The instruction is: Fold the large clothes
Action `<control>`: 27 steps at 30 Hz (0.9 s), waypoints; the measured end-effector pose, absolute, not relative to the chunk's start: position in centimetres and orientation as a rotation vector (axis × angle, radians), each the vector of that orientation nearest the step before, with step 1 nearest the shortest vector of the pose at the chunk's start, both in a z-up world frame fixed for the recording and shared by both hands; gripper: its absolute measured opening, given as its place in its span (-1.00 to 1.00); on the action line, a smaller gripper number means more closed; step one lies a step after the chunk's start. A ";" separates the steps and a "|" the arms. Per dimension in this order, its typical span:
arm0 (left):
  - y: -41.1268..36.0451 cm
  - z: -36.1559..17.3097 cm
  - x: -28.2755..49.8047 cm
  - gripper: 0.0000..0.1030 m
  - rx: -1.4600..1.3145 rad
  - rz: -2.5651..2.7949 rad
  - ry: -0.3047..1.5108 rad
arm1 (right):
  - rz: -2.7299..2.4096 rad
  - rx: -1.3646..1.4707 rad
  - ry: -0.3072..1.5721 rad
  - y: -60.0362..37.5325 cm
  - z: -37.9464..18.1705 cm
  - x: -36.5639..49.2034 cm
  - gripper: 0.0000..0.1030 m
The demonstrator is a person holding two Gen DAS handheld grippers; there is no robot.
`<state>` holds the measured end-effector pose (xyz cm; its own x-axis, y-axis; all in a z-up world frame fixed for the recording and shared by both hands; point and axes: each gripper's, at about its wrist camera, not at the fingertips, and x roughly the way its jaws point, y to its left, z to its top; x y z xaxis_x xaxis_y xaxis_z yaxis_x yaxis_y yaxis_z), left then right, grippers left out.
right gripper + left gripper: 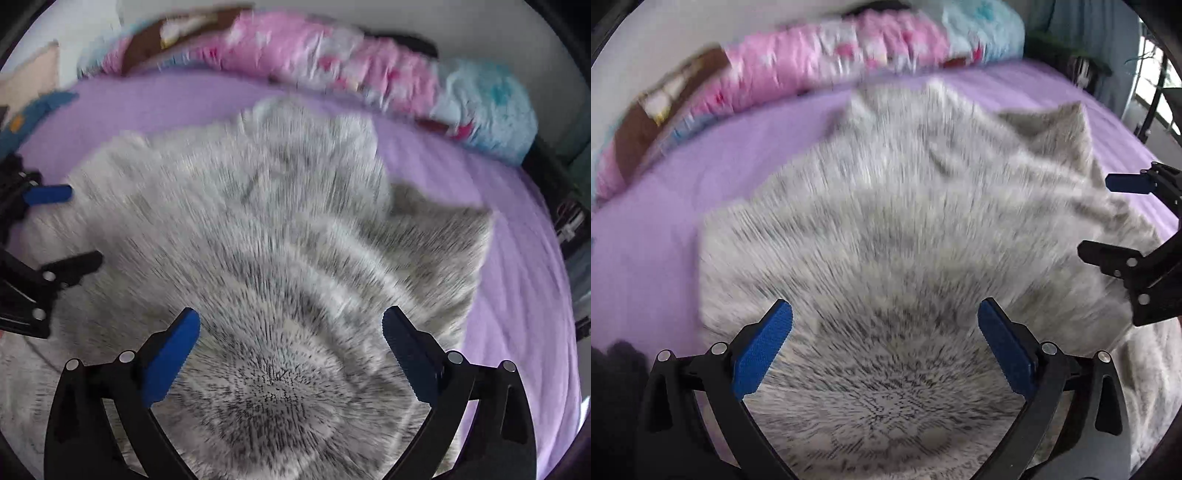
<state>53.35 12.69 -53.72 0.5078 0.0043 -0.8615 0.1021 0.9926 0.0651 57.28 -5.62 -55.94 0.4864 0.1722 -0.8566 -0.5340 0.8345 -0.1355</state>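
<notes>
A purple bed sheet (665, 229) carries the grey knit garment (886, 221), rumpled across its middle. The left gripper (884, 354) and right gripper (291, 354) hover over it, jaws apart, empty. Through the blur, probably best: take the near hem at both corners, evenly.

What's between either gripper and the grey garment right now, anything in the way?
Nothing visible. The left gripper and right gripper are both open, with the grey garment directly ahead of their fingers on the purple sheet. The pink bedding lies along the far edge, apart from the garment. Motion blur hides whether either touches it.
</notes>
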 end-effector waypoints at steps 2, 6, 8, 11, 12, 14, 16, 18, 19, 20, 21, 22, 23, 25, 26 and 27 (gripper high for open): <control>13.0 -55.7 53.8 0.91 0.101 -0.063 1.091 | 0.459 -0.388 1.036 -5.8 -58.2 57.6 0.90; 13.2 -55.7 53.8 0.88 0.086 -0.067 1.086 | 0.501 -0.333 1.074 -6.5 -58.6 58.8 0.91; 13.5 -54.3 53.4 0.88 0.035 -0.071 1.099 | 0.510 -0.342 1.070 -6.6 -57.3 58.6 0.88; 14.5 -51.2 51.3 0.88 -0.070 -0.095 1.045 | 0.532 -0.319 0.976 -8.6 -53.8 56.6 0.88; 14.9 -50.0 50.0 0.88 -0.081 -0.095 1.018 | 0.539 -0.312 0.964 -9.3 -53.0 55.9 0.88; 15.8 -48.7 47.8 0.88 -0.089 -0.093 1.000 | 0.533 -0.301 0.953 -11.2 -51.7 54.3 0.88; 16.8 -48.0 45.4 0.88 -0.087 -0.072 0.990 | 0.515 -0.283 0.951 -13.1 -50.8 53.0 0.88; 18.2 -47.8 42.5 0.88 -0.105 -0.045 1.004 | 0.465 -0.280 0.954 -15.2 -50.2 51.3 0.88; 18.7 -47.9 41.4 0.88 -0.118 -0.034 1.016 | 0.451 -0.278 0.957 -16.0 -50.2 51.0 0.88; 19.5 -48.0 40.0 0.88 -0.139 -0.017 1.032 | 0.431 -0.268 0.971 -17.3 -50.1 50.2 0.88; 20.0 -47.9 38.8 0.88 -0.156 -0.008 1.043 | 0.405 -0.249 0.988 -18.7 -50.2 49.5 0.88; 20.7 -48.1 37.1 0.88 -0.183 0.008 1.059 | 0.382 -0.228 1.005 -20.0 -50.3 48.9 0.88; 21.3 -48.5 35.5 0.88 -0.217 0.020 1.076 | 0.366 -0.211 1.019 -21.1 -50.2 48.1 0.88; 22.3 -49.0 32.9 0.88 -0.286 0.023 1.102 | 0.320 -0.177 1.055 -23.8 -50.5 46.0 0.88; 22.7 -49.3 31.4 0.88 -0.320 0.032 1.112 | 0.298 -0.169 1.073 -24.7 -50.9 45.2 0.88; 23.0 -49.8 29.7 0.88 -0.369 0.039 1.133 | 0.273 -0.159 1.092 -25.8 -51.4 44.2 0.88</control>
<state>29.70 23.02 -49.80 0.4301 -0.1551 -0.8893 -0.2159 0.9389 -0.2682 44.22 -25.80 -51.39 0.4319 0.1399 -0.8910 -0.2960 0.9552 0.0065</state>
